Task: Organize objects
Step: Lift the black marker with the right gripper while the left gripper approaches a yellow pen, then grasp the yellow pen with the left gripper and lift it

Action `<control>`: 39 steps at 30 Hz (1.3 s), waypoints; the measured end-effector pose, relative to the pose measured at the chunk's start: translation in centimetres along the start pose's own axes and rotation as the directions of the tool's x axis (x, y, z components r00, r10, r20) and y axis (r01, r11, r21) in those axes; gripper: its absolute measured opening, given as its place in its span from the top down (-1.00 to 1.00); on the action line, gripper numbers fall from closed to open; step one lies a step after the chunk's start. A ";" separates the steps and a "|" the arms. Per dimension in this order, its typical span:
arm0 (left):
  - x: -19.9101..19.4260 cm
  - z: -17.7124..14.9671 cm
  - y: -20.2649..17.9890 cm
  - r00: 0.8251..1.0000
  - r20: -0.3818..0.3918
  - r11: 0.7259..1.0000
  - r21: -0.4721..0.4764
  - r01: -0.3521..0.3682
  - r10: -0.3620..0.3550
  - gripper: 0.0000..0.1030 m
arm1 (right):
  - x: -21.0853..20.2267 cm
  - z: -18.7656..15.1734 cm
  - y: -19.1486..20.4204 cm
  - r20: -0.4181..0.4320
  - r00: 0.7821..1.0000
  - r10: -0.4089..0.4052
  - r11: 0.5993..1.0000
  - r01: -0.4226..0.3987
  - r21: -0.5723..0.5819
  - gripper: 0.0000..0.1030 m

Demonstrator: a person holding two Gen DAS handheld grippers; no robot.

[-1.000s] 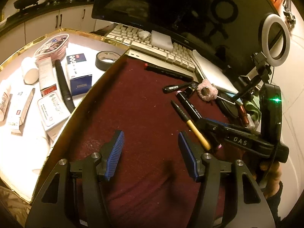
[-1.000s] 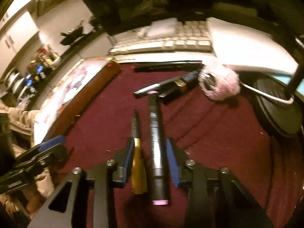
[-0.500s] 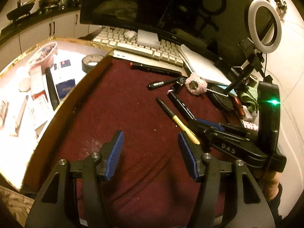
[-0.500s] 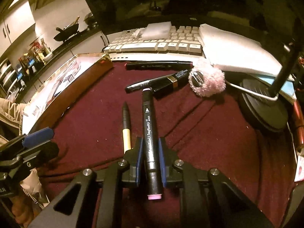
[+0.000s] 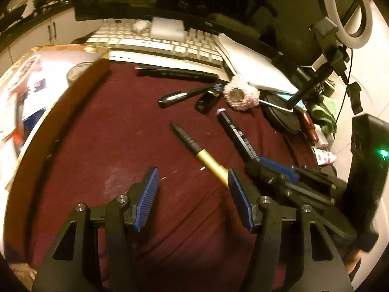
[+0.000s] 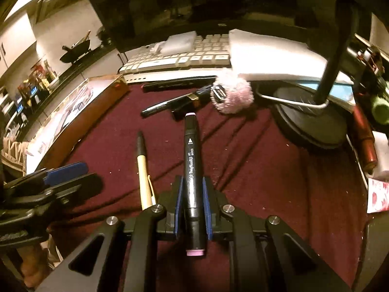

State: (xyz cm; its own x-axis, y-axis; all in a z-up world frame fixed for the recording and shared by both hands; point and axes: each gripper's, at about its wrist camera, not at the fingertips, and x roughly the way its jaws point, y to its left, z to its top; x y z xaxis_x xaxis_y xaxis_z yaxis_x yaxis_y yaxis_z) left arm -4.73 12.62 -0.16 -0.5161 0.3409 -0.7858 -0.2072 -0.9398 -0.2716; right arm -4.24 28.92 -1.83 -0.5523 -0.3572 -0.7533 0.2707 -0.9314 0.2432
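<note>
My right gripper [image 6: 192, 189] is shut on a black art marker [image 6: 192, 160] with pink end caps, its blue pads pressed on the barrel. In the left wrist view the same black art marker [image 5: 237, 136] runs into the right gripper [image 5: 265, 168] at the right. A yellow pen with a black tip [image 6: 143, 168] lies on the maroon cloth [image 6: 255, 170] just left of the marker. My left gripper [image 5: 193, 189] is open above the cloth, with the yellow pen [image 5: 201, 153] reaching its right finger [image 5: 239, 199]. Nothing sits between its pads.
Farther back lie two black pens [image 5: 180, 74], a small dark tube [image 5: 209, 97] and a pink fluffy item [image 5: 240, 93]. A white keyboard [image 5: 155, 41], a monitor, a ring light [image 5: 347, 7] on a round stand and a gold-edged tray [image 5: 22, 92] of boxes surround the cloth.
The right gripper closed on the black marker, which lay loose between its fingers beside the yellow pen. The left gripper moved right across the cloth, and the tray slid toward the left edge.
</note>
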 end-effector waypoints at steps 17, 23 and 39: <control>1.5 0.6 0.2 0.992 -0.034 0.982 0.145 -0.119 0.125 0.81 | -0.4 -0.2 -1.0 0.010 0.997 -0.075 0.997 0.075 0.015 0.72; -1.4 -1.6 3.4 0.996 -0.051 0.990 0.126 -0.067 0.074 0.84 | -0.4 -0.2 -0.9 0.010 0.997 -0.074 0.997 0.073 0.016 0.72; -2.5 -3.3 3.4 1.000 0.016 0.995 0.097 -0.025 0.024 0.84 | 0.2 0.0 0.8 -0.003 0.996 -0.090 0.995 0.089 -0.050 0.73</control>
State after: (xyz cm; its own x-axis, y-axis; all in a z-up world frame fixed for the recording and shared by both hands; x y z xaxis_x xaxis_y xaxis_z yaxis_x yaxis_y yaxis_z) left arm -1.41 8.53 -0.99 -0.5337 0.3188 -0.7833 -0.2739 -0.9415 -0.1966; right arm -4.11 28.09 -1.77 -0.5723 -0.2720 -0.7736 0.2597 -0.9550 0.1437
